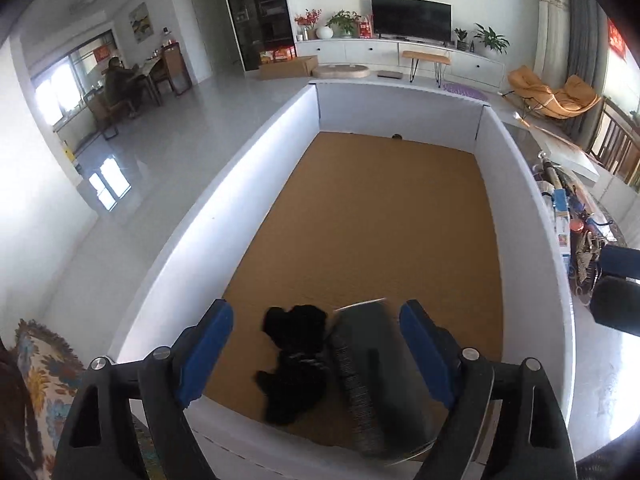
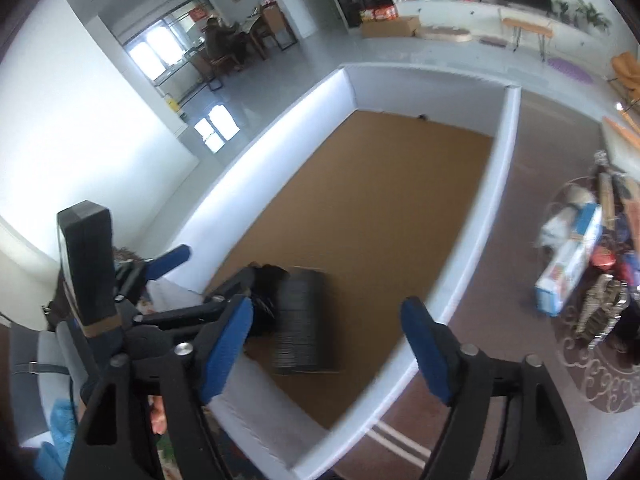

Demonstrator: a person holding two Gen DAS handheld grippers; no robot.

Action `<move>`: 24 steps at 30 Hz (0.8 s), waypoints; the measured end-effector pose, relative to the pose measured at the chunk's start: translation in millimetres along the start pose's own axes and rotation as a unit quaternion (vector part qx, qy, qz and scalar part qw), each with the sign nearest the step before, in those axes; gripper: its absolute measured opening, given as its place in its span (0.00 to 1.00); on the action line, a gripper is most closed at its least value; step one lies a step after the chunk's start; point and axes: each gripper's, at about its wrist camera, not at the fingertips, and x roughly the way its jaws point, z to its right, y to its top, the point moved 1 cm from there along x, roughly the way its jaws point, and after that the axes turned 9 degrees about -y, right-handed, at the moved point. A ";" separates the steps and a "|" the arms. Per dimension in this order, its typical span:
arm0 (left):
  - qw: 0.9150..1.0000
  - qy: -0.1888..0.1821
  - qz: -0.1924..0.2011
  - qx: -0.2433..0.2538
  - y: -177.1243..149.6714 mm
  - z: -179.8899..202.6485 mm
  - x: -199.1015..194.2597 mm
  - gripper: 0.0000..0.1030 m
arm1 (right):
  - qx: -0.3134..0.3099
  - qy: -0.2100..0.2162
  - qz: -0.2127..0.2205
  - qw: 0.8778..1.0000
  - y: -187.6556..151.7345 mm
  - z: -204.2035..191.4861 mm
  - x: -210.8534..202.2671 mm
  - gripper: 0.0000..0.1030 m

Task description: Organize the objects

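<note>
Both claws gape wide and empty: left claw (image 1: 316, 352) above a black fuzzy cloth (image 1: 294, 360) beside a blurred dark ribbed cylinder (image 1: 368, 380); right claw (image 2: 326, 344) nearby.

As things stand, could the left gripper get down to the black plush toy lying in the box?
Probably yes. The left gripper is open and points down at the black plush toy; nothing covers it. Only the ribbed dark object lies close against one side.

Left tool (image 1: 316, 354) and right tool (image 2: 328, 344), both angled downward, jaws wide apart, nothing gripped.
</note>
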 end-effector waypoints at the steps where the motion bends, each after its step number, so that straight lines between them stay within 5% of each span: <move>1: 1.000 -0.012 0.007 0.000 1.5 7.2 -3.0 0.82 | 0.005 -0.023 0.015 1.000 -6.8 14.6 -7.7 0.90; 6: 0.990 -0.127 0.051 0.023 9.4 77.1 -36.2 0.83 | 0.042 -0.153 0.076 0.984 -67.4 111.9 -61.2 0.95; 9: 0.973 -0.214 0.063 0.066 2.0 144.9 -59.5 0.94 | 0.087 -0.252 0.077 0.961 -124.3 183.9 -81.1 0.95; 12: 0.952 -0.279 0.044 0.120 -15.7 218.7 -62.5 1.00 | 0.112 -0.305 0.034 0.945 -162.6 234.2 -70.0 0.95; 17: 0.940 -0.287 -0.020 0.184 -60.5 310.2 -2.4 1.00 | 0.154 -0.334 0.007 0.930 -201.2 284.6 -67.2 0.95; 24: 0.956 -0.233 -0.048 0.171 -71.5 328.2 78.5 1.00 | 0.172 -0.332 0.007 0.927 -193.8 311.6 -63.5 0.95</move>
